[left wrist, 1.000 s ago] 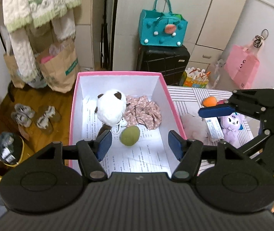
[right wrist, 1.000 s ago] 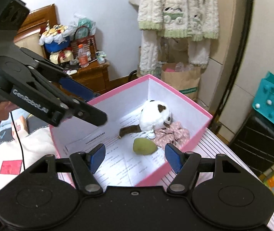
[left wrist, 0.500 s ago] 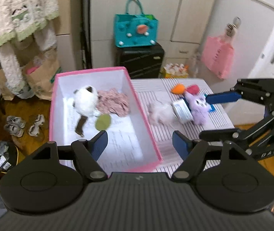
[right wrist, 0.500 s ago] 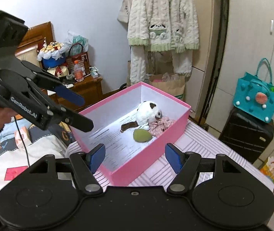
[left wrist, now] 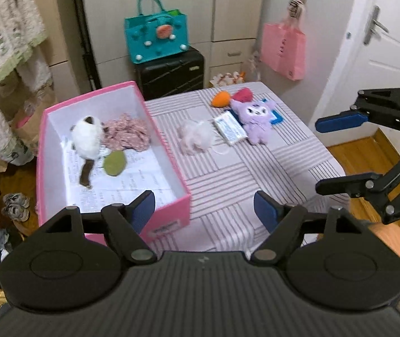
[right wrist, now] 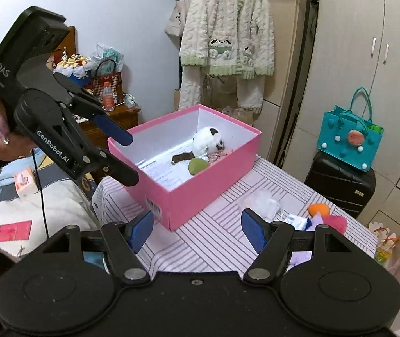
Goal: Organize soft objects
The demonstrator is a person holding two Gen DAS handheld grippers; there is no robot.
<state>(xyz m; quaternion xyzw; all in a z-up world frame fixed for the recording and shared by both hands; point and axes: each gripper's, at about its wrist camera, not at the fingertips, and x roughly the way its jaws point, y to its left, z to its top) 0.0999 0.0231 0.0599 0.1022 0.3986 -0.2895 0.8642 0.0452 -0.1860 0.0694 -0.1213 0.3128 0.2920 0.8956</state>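
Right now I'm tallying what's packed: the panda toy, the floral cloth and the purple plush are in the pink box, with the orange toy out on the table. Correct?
Not quite. The purple plush lies on the striped table, beside the orange toy, as the left wrist view shows. The pink box holds the panda toy, the floral cloth and a green ball.

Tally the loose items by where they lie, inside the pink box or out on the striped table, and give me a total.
In the pink box: 3 (panda plush, floral scrunchie, green pouf)
On the striped table: 5 (white fluffy item, wrapped packet, purple plush, orange toy, red pompom)
Total: 8
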